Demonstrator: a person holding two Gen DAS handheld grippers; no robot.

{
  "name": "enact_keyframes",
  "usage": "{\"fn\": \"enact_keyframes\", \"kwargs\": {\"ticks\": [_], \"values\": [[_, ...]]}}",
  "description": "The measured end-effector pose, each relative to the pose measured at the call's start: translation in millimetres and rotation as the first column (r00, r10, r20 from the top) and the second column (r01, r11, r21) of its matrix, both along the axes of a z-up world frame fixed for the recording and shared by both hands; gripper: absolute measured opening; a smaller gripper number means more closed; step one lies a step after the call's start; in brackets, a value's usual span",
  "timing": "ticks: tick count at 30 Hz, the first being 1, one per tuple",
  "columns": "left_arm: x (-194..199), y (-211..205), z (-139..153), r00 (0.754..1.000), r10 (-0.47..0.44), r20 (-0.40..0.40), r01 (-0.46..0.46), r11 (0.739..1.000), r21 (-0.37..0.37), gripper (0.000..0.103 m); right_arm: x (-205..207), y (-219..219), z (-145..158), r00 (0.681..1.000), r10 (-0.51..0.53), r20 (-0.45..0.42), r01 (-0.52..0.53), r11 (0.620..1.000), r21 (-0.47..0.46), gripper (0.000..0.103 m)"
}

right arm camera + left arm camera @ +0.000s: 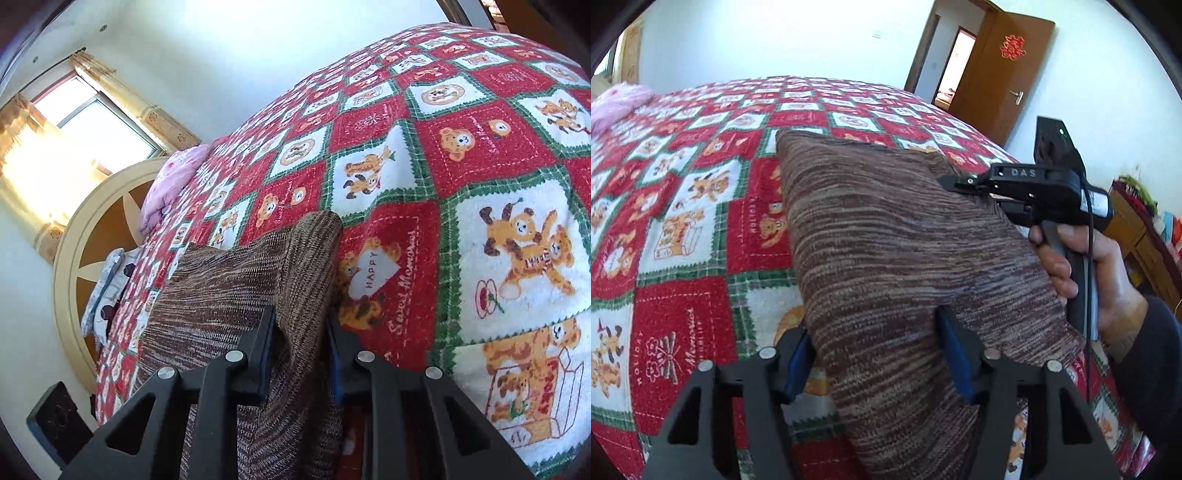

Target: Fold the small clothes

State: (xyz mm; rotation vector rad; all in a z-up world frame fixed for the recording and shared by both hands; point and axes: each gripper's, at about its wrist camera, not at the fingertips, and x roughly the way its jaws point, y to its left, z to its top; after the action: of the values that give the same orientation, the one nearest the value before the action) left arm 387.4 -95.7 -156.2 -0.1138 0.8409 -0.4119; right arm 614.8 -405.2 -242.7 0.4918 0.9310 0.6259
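A brown striped knit garment [886, 236] lies folded on the bed, long side running away from me. My left gripper [877, 360] straddles its near end, and both blue pads [955, 354] press into the fabric from either side. In the left wrist view, a hand [1108, 280] holds my right gripper [951, 182] at the garment's far right edge. Seen from the right wrist, the right gripper [301, 350] is shut on a raised fold of the knit garment [306, 266], which bunches upward between its fingers.
A red, white and green bear-patterned quilt [683, 206] covers the bed. A pink cloth [617, 103] lies at its far left corner by the round headboard [85, 229]. An open wooden door [1001, 70] and a dresser [1137, 236] stand to the right.
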Motion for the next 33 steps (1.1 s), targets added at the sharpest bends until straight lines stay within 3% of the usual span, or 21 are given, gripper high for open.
{"fn": "enact_keyframes", "kwargs": {"ticks": [5,9,20,33], "values": [[-1.4,9.0,5.1,1.000,-0.016,-0.013,0.015,0.999,-0.052,0.036,-11.2,12.3,15.9,0.999,-0.023,0.039,0.027,0.993,-0.112,0.021],[-8.4,16.4,12.3,0.999,-0.028,-0.021,0.026,0.997,-0.070,0.029,-29.2,13.6,34.7,0.996,-0.047,0.073,0.051,0.997,-0.062,0.020],[-50.0,48.5,32.3,1.000,-0.004,0.004,0.005,0.986,-0.168,0.027,-79.1,33.1,78.7,0.991,0.001,0.136,0.003,1.000,-0.029,0.020],[-115.3,111.0,51.1,0.995,0.076,0.062,-0.066,0.986,-0.151,0.026,-129.2,108.8,105.7,0.976,0.141,0.169,-0.145,0.989,0.017,0.020]]}}
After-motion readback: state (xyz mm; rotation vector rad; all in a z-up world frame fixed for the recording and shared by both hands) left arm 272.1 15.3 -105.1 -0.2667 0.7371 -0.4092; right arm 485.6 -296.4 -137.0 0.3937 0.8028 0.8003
